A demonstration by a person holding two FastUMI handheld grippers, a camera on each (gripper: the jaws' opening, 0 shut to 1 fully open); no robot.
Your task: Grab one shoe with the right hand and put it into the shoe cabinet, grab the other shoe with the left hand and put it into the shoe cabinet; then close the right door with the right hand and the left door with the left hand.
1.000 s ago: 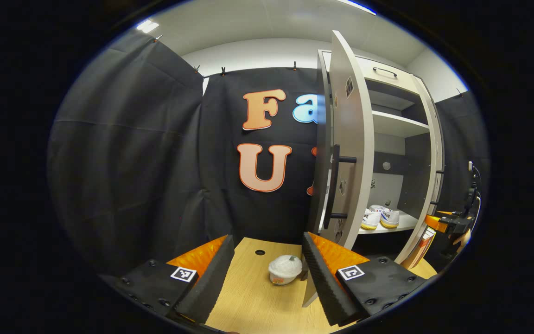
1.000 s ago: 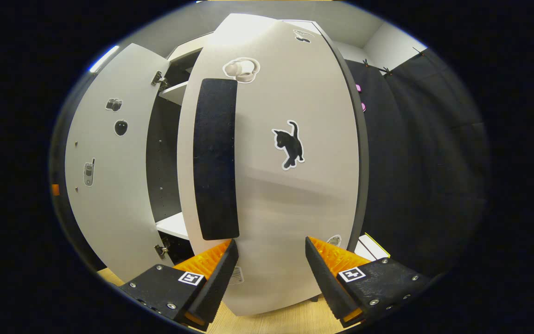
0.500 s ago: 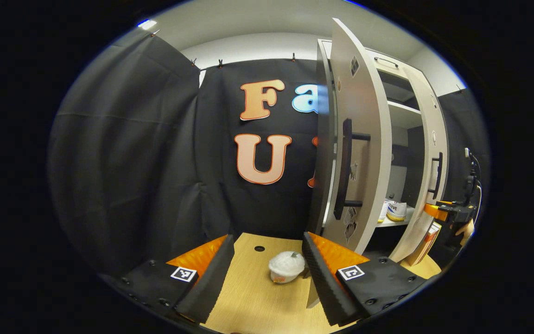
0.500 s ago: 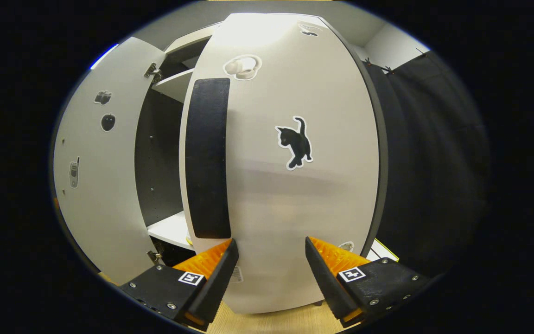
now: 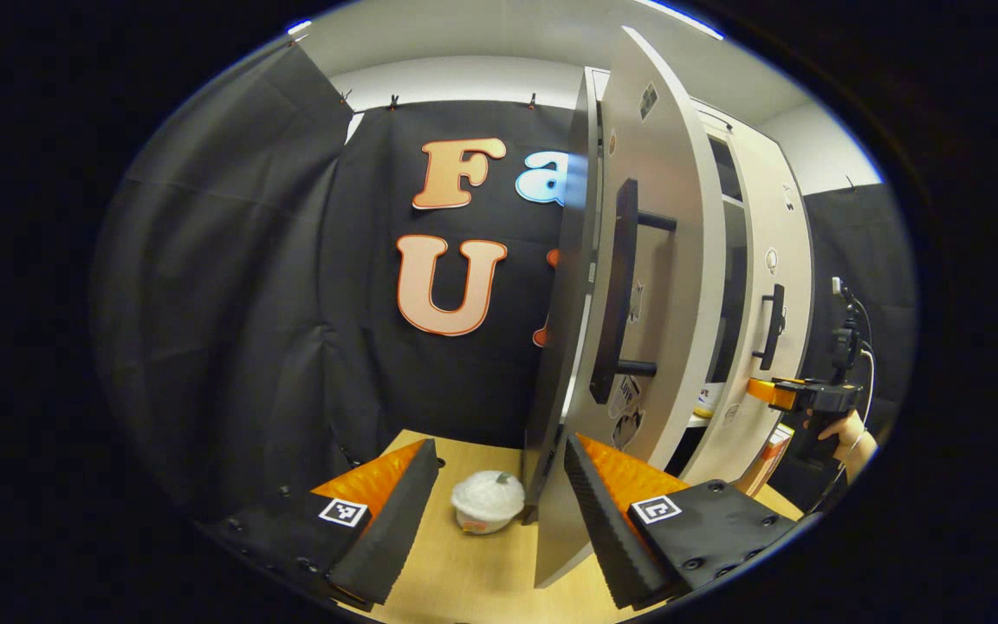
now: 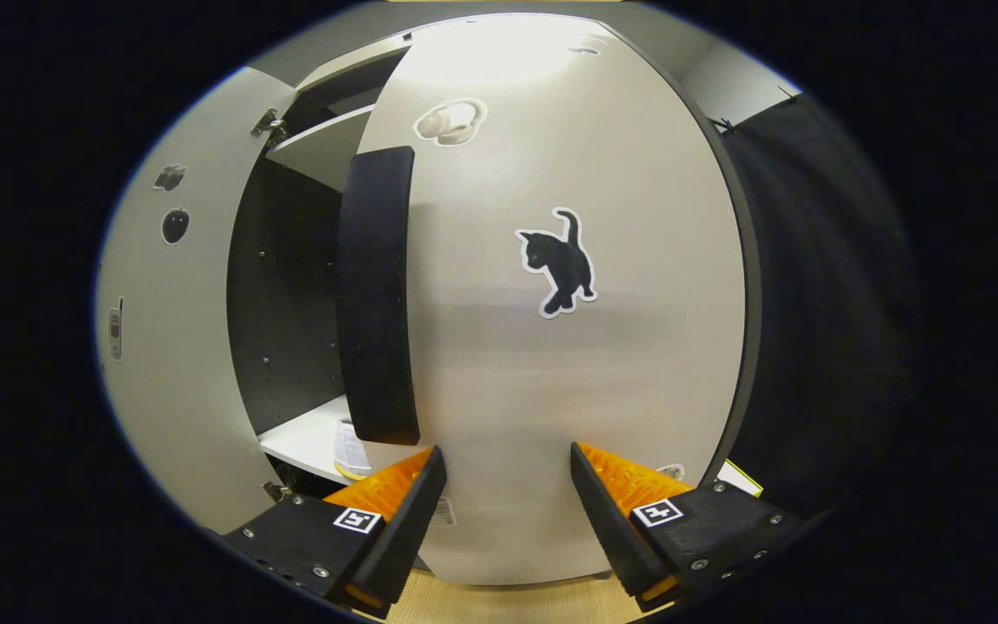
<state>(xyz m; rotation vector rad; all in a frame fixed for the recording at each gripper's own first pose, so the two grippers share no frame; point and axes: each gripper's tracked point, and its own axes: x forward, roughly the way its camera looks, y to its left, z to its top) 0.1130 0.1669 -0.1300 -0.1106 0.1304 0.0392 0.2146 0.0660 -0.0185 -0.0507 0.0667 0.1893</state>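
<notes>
Shoes (image 6: 348, 451) sit inside; right door (image 6: 568, 347) has swung nearly shut under the spread right tool (image 6: 503, 511). Left door (image 5: 664, 286) stays ajar; left tool (image 5: 499, 511) spread, empty.

small white lidded cup (image 5: 487, 502) on wooden tabletop (image 5: 482, 576), black cloth wall (image 5: 230, 303) behind
</notes>
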